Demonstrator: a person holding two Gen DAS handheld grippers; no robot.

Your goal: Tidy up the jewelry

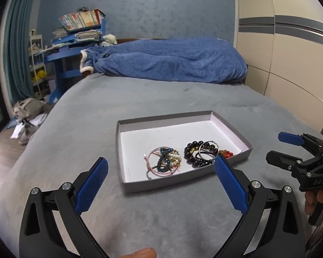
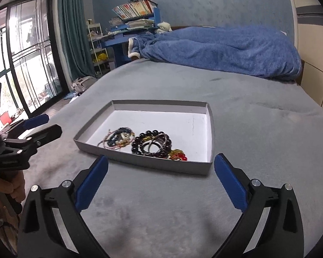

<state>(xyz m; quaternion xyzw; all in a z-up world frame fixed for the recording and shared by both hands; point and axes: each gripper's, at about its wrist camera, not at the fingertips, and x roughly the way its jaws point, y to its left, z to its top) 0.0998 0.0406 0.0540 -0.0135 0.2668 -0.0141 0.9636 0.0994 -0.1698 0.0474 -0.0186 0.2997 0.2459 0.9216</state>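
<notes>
A shallow grey box (image 1: 127,142) (image 2: 140,163) with a white floor lies on the grey bed. In it lie a tangle of pink and blue bracelets (image 1: 163,161) (image 2: 118,138), a black bead bracelet (image 1: 196,150) (image 2: 148,143) with a metal ring on it, and red beads (image 1: 227,153) (image 2: 178,156). My left gripper (image 1: 160,165) is open and empty, just short of the box's near wall. My right gripper (image 2: 161,165) is open and empty, also just short of the box. Each gripper shows at the edge of the other's view (image 1: 290,150) (image 2: 34,129).
The grey bed cover (image 1: 161,215) (image 2: 258,129) spreads all around the box. A blue blanket (image 1: 172,60) (image 2: 226,49) lies heaped at the far end. A blue desk with books (image 1: 79,28) (image 2: 135,15) stands beyond the bed on the left. A window (image 2: 21,53) is at left.
</notes>
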